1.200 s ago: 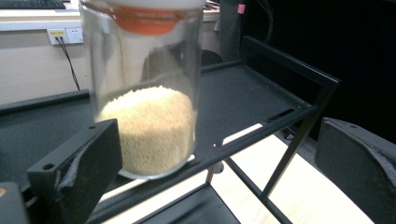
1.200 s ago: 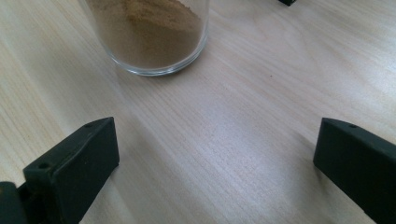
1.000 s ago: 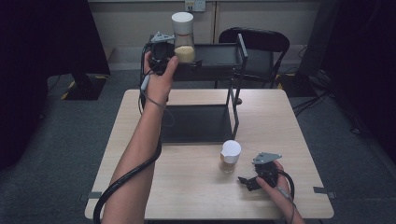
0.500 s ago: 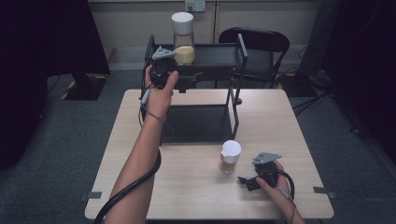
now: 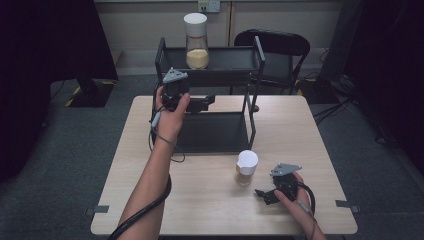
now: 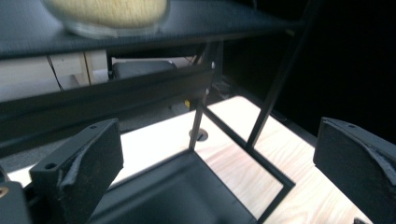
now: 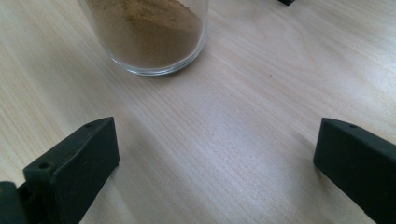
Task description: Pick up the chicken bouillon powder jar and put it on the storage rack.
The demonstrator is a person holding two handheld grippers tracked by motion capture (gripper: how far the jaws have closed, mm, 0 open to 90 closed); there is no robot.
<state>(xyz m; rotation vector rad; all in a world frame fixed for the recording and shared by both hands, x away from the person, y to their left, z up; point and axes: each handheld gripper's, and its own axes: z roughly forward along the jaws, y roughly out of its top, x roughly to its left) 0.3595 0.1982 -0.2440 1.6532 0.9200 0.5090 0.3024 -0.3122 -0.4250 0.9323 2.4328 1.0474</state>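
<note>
Left gripper (image 5: 202, 101): jaws spread, empty, below rack (image 5: 252, 87) top shelf.
Right gripper (image 5: 263, 194): jaws spread, empty, near brown-powder jar (image 5: 246, 168).

A: What do the tools look like?
B: Each hand-held gripper, left (image 5: 211, 99) and right (image 5: 260, 193), is black with a grey three-cornered plate on top and a black trailing cable.
A: Sleeves?
B: Bare forearms; the black jaw blocks carry small screw holes

I see a pale wooden table (image 5: 150, 150) carrying a black two-tier rack (image 5: 215, 132) at twelve o'clock and a white-lidded jar of brown powder (image 5: 246, 168) toward five o'clock.
</note>
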